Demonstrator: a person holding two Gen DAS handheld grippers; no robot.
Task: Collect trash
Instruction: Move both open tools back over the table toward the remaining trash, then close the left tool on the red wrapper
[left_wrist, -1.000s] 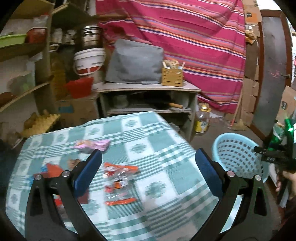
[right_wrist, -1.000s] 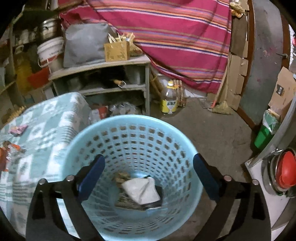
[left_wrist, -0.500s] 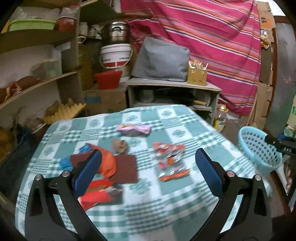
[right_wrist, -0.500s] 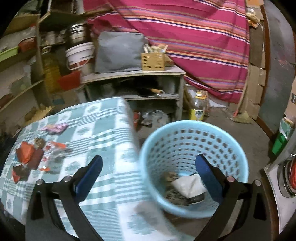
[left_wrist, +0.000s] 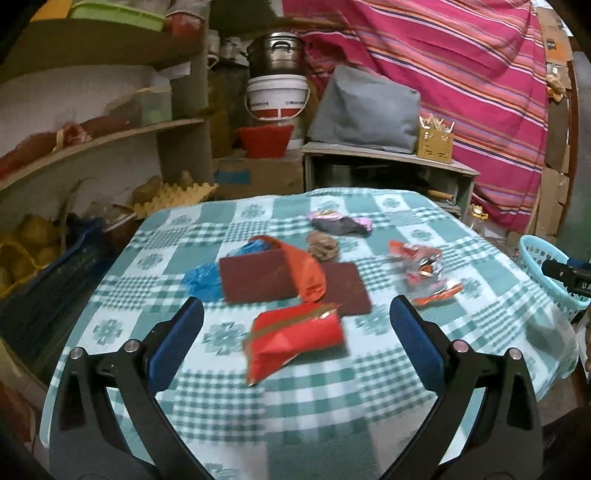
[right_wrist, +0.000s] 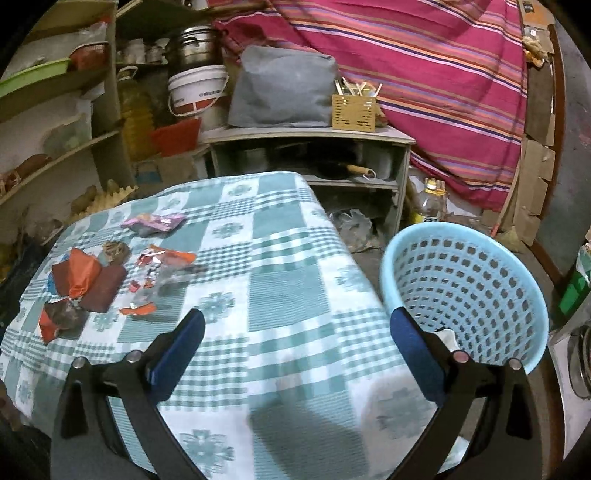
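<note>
The left hand-held gripper (left_wrist: 295, 325) hangs over the near edge of the table (left_wrist: 369, 391) with its jaws spread wide and nothing between them. The red wrapper (left_wrist: 295, 341) lies just beyond the fingertips, nearest the near edge. The right hand-held gripper (right_wrist: 295, 339) is likewise spread wide and empty, above the table's right side, with the blue basket (right_wrist: 476, 280) standing on the floor just off the right edge.

Most of the trash sits left of the table's middle: an orange bag (left_wrist: 306, 271) draped over two dark red sheets (left_wrist: 258, 280), blue plastic (left_wrist: 203, 280) at their left end, a brown crumple (left_wrist: 323, 245) behind, a pink and dark packet (left_wrist: 340, 223) toward the far edge, and torn foil wrappers (left_wrist: 423, 264) toward the right edge.

The step in hand looks like a reach for the red wrapper. To do it well, I would lower the left hand-held gripper so the pads straddle the raised fold (not the flat skirt, which would likely slip), close without pinching the checked cloth, then lift clear before swinging toward the basket. The cloth could drag the other pieces if caught.

No wrapper print is sharp enough to read; the white bucket (left_wrist: 277, 98) has lettering too small to make out.
</note>
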